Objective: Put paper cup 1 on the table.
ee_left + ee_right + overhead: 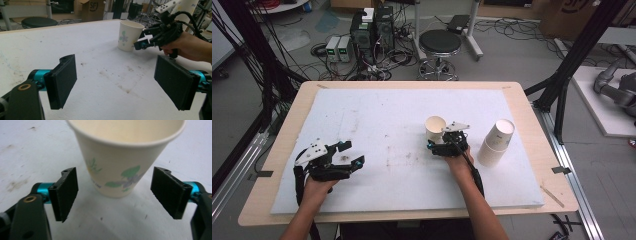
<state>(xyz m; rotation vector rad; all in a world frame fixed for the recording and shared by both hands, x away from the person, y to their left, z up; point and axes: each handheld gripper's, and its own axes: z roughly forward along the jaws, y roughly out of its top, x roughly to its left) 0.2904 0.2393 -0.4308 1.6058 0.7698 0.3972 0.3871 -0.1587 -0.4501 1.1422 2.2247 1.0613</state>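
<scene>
A white paper cup with a green and purple flower print stands upright right of centre on the white board. My right gripper is just in front of it and is open. In the right gripper view the cup stands a little ahead of the two black pads, which flank its base without touching it. My left gripper rests open near the front left of the board with nothing between its jaws. The left gripper view looks past my left gripper to the cup and the right gripper.
A stack of white paper cups stands to the right of the right hand. The board lies on a wooden table and has brown stains near its middle. Beyond the far edge are a black stool, computers and cables on the floor.
</scene>
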